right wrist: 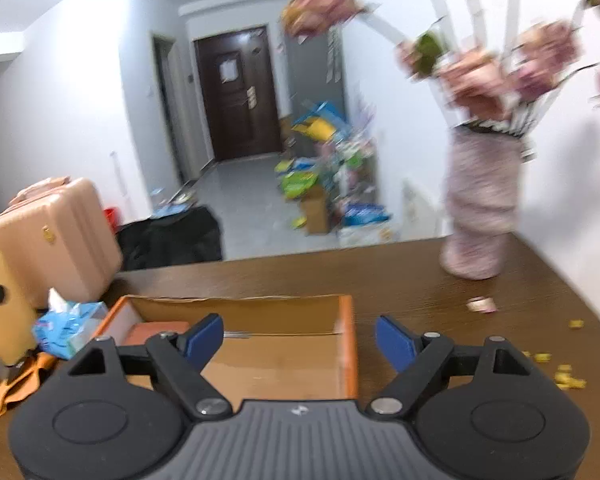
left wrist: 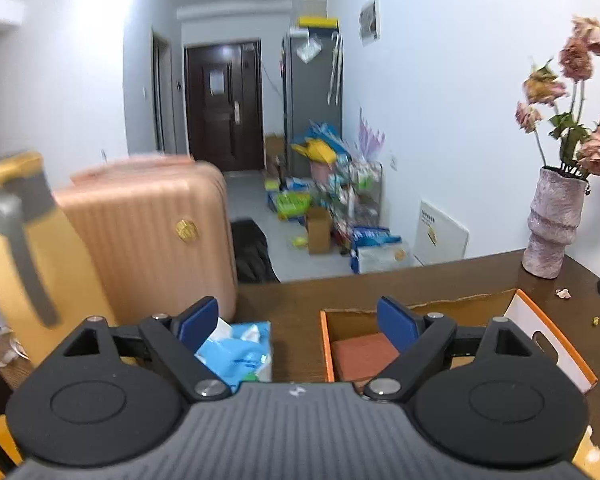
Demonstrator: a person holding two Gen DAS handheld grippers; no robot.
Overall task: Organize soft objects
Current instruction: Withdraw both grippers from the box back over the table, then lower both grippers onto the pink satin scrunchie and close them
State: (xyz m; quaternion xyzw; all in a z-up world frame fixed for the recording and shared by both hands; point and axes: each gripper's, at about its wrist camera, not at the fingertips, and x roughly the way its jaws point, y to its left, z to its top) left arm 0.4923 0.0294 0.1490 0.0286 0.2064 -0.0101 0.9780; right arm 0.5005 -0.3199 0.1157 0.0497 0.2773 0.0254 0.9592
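Note:
An open orange-edged cardboard box (left wrist: 540, 322) (right wrist: 348, 344) sits on the brown table. A folded rust-red cloth (left wrist: 362, 356) (right wrist: 156, 330) lies in one end of it. Beside the box lies a blue tissue pack (left wrist: 240, 350) (right wrist: 66, 330) with white tissue sticking out. My left gripper (left wrist: 298, 320) is open above the gap between the pack and the box, nothing between its blue pads. My right gripper (right wrist: 300, 338) is open over the box's right wall, also with nothing in it.
A pink vase of dried flowers (left wrist: 556, 220) (right wrist: 480, 200) stands at the table's far right by the wall. Yellow crumbs (right wrist: 568, 380) dot the table near it. A yellow jug (left wrist: 24, 264) and a pink suitcase (left wrist: 152, 236) are at the left. Orange fabric (right wrist: 16, 388) lies at the table's left edge.

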